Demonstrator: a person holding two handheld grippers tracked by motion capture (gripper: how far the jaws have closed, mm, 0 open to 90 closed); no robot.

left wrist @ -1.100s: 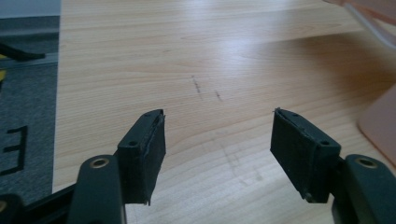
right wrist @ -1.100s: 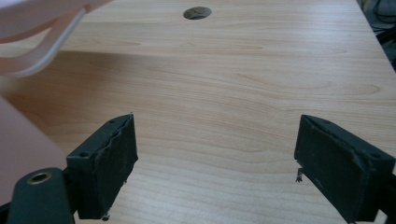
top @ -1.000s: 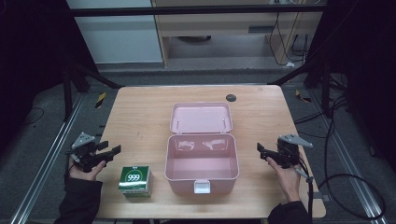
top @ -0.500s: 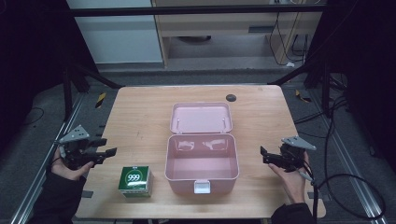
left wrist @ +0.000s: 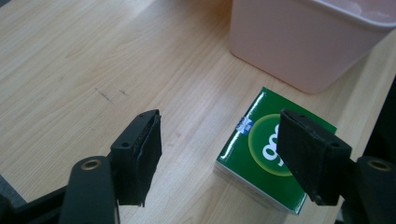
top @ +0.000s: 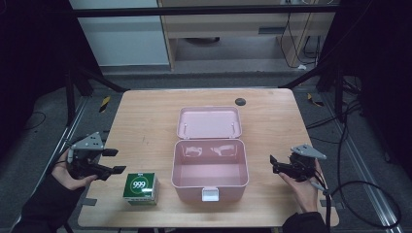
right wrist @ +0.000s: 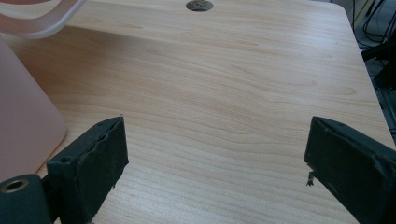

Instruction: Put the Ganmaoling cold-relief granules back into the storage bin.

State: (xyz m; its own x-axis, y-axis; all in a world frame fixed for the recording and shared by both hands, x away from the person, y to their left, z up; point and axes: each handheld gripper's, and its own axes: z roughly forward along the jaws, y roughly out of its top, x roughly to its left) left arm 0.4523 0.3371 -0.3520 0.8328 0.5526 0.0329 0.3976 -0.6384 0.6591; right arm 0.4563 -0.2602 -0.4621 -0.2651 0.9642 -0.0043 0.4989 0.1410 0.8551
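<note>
A green box marked 999 (top: 141, 187) (left wrist: 254, 154) lies on the wooden table (top: 145, 126) near its front left corner. My left gripper (top: 115, 161) (left wrist: 219, 126) hovers just left of it, above the table's left edge. Its jaws have just been opening and nothing is between them. An open pink case (top: 175, 165) (left wrist: 299, 42) (right wrist: 23, 121) stands in the middle with its lid (top: 209, 122) laid back and nothing inside. My right gripper (top: 274, 165) (right wrist: 217, 135) is to the right of the case, jaws wide apart over bare wood.
A dark round hole (top: 240, 101) (right wrist: 199, 4) sits near the table's far edge. A white latch (top: 210, 194) hangs on the case's front wall. Black frame struts and cables surround the table on the floor.
The left gripper has lifted a little and drawn slightly left, and its jaws have parted. The right gripper has hardly moved.
</note>
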